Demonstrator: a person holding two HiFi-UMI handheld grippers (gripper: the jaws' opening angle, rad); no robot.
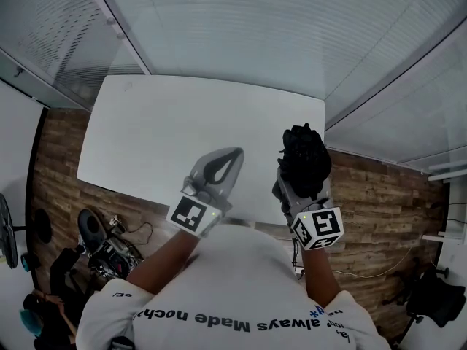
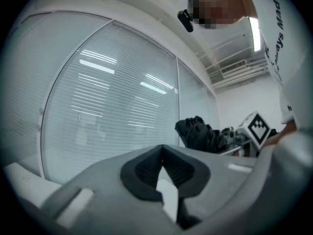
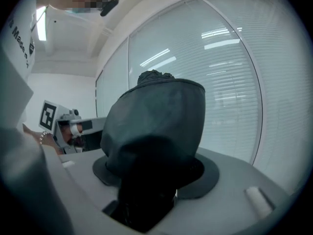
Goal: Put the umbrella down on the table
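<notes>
One folded black umbrella (image 1: 305,157) is clamped in my right hand-held gripper (image 1: 298,181), pointing forward above the white surface (image 1: 160,130); my left hand-held gripper (image 1: 233,156) is closed, empty.

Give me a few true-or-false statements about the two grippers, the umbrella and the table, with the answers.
1. The right gripper grips a black umbrella. True.
2. The umbrella lies flat on the table. False: it is held in the right gripper over the table's near right corner.
3. The left gripper holds a cup. False: its jaws meet at the tips with nothing between them.
4. The table is white. True.
5. The umbrella is opened out. False: it is folded into a bundle.
</notes>
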